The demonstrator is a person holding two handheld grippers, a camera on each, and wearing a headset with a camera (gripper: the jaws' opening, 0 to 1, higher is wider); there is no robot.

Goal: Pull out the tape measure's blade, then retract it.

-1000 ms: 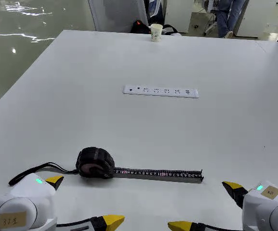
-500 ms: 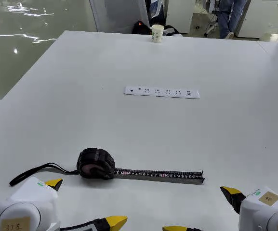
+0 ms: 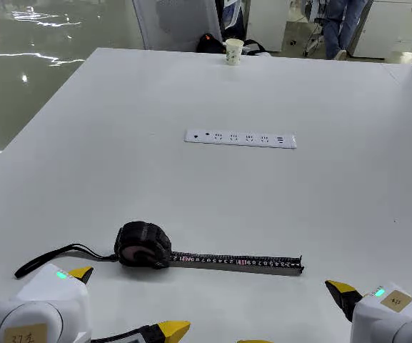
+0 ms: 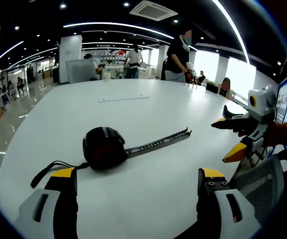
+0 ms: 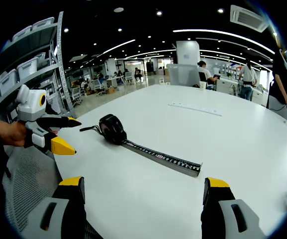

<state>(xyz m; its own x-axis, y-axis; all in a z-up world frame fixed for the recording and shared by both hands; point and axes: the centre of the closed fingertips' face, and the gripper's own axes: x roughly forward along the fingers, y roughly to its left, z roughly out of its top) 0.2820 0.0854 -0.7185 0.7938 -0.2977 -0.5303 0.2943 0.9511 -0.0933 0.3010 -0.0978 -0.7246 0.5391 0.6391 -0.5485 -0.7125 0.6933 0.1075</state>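
Observation:
A black tape measure (image 3: 143,244) lies on the white table (image 3: 191,186) near its front edge. Its blade (image 3: 238,262) is pulled out to the right and rests flat, and a black wrist strap (image 3: 52,258) trails left. My left gripper (image 3: 127,301) is open, just in front of the case and apart from it. The open right gripper (image 3: 298,316) hovers in front of the blade's tip without touching it. In the left gripper view the tape measure (image 4: 103,147) lies ahead of my open left gripper (image 4: 137,174). In the right gripper view the blade (image 5: 163,158) runs ahead of my open right gripper (image 5: 143,182).
A white power strip (image 3: 240,138) lies across the middle of the table. At the far edge stands a paper cup (image 3: 233,51). People stand beyond the table, and a grey chair back (image 3: 173,21) is at its far side.
Both grippers have drawn back slightly toward the table's near edge, the right one more. The tape measure and its extended blade have not moved.

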